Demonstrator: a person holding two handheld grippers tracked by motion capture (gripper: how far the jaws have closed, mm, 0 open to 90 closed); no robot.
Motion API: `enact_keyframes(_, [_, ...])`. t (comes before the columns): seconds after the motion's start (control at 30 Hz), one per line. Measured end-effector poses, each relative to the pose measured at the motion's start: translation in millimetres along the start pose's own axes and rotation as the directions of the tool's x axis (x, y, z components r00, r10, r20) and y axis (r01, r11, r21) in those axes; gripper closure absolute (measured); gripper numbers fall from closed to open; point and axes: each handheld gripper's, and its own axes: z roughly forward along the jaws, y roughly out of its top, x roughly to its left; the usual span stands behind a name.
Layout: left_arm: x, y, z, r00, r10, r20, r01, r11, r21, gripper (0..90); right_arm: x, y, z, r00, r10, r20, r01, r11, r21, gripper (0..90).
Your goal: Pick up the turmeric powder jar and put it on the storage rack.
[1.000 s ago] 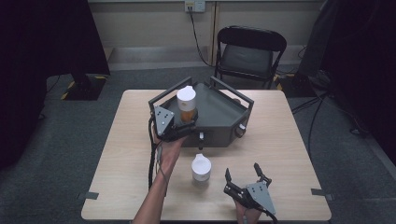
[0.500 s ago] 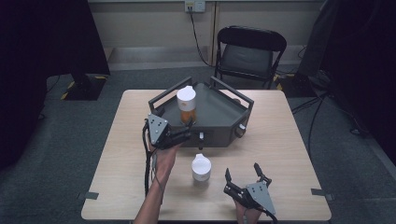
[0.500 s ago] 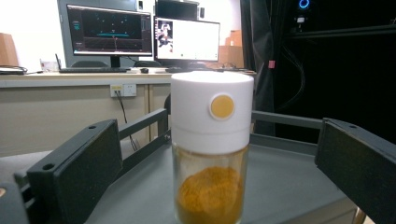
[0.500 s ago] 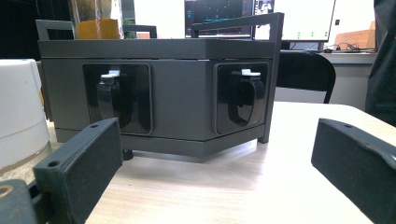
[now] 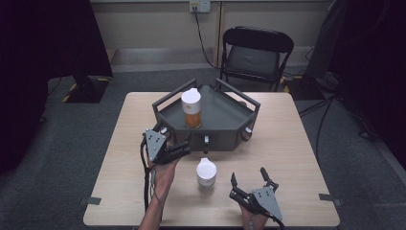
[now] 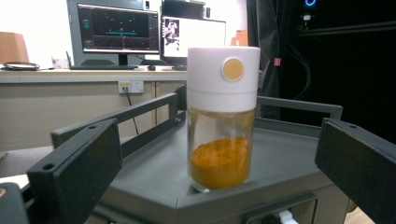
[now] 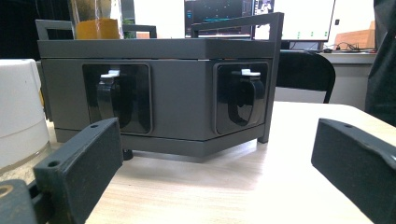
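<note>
A glass jar [image 5: 191,108] with a white lid and orange powder stands upright on the dark grey tray [image 5: 225,115] at the back of the table. Seen from the left gripper view, this jar [image 6: 223,116] is straight ahead on the tray [image 6: 149,177], apart from the jaws. My left gripper [image 5: 184,145] hovers open just off the tray's front left corner, holding nothing. A second white-lidded jar [image 5: 206,171] stands on the table in front of the tray. My right gripper [image 5: 248,176] is open near the front edge, to the right of that jar [image 7: 18,116].
The wooden table [image 5: 297,143] has bare room left and right of the tray. The tray's front wall carries two black latches [image 7: 240,95] and raised rails [image 5: 172,96]. A black folding chair [image 5: 256,52] stands behind the table.
My left gripper has drawn back from the orange-powder jar, moving toward the front left. The jar stays on the tray. The right gripper has not moved.
</note>
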Motion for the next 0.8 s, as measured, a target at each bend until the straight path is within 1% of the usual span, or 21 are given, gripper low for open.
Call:
enact_keyframes(0.13, [0.0,-5.0,-6.6,1.0000,0.005,-0.007,-0.005,1.0000,-0.001,0.2,-0.1,0.0,0.0,1.0000,-0.001,0.000,0.001,1.000,0.000,1.0])
enact_keyframes(0.3, [-0.4,-11.4,-14.0,0.9999,-0.001,-0.016,0.001,1.0000,-0.008,0.2,-0.1,0.0,0.0,1.0000,-0.001,0.000,0.001,1.000,0.000,1.0])
enact_keyframes(0.4, [-2.6,-17.3,-20.7,0.9996,0.007,-0.028,-0.008,0.9998,-0.016,0.2,-0.1,0.1,0.0,1.0000,-0.001,0.000,0.001,1.000,0.001,1.0])
enact_keyframes(0.57, [-2.9,-23.8,-27.7,0.9996,-0.005,-0.028,0.005,0.9997,-0.023,0.2,-0.1,0.0,0.0,1.0000,-0.001,0.000,0.001,1.000,0.000,1.0])
enact_keyframes(0.67, [-5.5,-28.2,-32.1,0.9991,0.013,-0.040,-0.014,0.9995,-0.028,0.0,-0.1,0.0,0.0,1.0000,-0.001,0.000,0.001,1.000,0.000,1.0])
enact_keyframes(0.8, [-7.2,-34.6,-38.2,0.9983,0.021,-0.053,-0.023,0.9990,-0.037,0.0,-0.1,0.0,-0.1,1.0000,-0.002,0.000,0.002,1.000,0.000,1.0])
